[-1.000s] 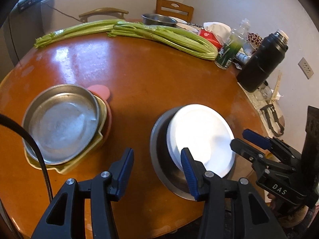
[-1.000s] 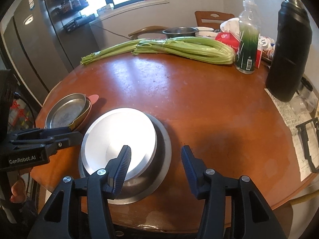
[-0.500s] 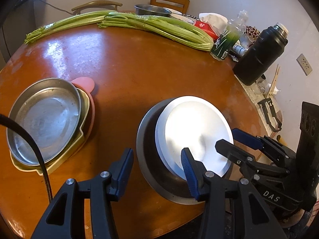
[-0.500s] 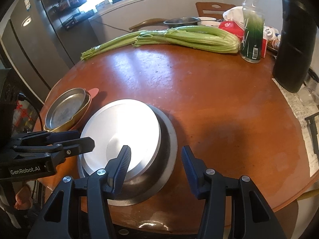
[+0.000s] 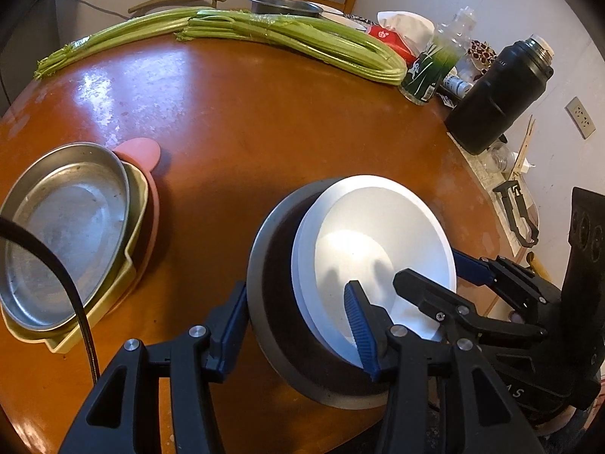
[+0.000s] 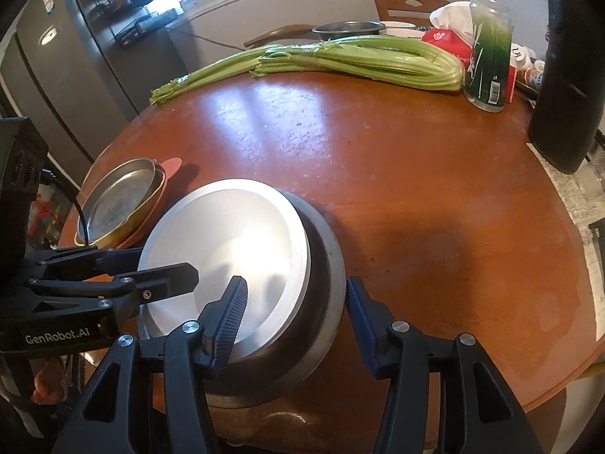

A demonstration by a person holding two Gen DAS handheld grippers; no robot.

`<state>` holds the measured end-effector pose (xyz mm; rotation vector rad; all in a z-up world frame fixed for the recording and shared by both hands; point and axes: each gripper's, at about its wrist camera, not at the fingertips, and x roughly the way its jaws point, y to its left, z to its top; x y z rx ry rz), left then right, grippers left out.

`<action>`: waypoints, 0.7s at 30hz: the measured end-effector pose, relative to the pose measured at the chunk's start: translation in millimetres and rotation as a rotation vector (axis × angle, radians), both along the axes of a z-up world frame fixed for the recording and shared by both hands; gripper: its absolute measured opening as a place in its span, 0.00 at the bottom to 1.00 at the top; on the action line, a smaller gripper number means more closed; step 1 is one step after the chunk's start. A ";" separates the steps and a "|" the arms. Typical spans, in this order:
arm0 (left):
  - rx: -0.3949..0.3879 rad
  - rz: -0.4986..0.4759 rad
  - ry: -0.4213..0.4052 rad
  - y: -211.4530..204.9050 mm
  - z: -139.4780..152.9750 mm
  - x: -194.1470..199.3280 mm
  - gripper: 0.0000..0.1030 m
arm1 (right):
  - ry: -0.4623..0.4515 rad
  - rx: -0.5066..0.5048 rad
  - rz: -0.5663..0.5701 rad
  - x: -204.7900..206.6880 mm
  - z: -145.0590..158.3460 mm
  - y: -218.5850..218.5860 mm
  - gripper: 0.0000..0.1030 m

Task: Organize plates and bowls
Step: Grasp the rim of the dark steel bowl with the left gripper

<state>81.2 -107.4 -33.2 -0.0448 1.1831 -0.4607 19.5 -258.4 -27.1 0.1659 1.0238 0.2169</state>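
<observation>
The white plate (image 5: 382,242) sits inside the steel bowl (image 5: 280,325) at the near edge of the round counter (image 5: 264,125). The left tongs (image 5: 298,325) straddle the bowl's left rim, parted, pads apparently not pressing. The right tongs (image 6: 295,317) straddle its right rim, opening.

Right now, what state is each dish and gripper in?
white plate, resting off-centre inside the grey bowl.
grey bowl, upright on the table, holding the plate.
steel pan, stacked on the yellow dish and pink dish.
left gripper, open, straddling the bowl's rim.
right gripper, jaws opening, bowl's rim between them, not clamped.
black flask, upright.
</observation>
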 end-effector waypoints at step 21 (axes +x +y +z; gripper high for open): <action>0.071 0.033 -0.055 -1.0 -5.2 5.1 0.58 | 0.037 0.009 -0.003 7.6 -15.3 -0.5 0.58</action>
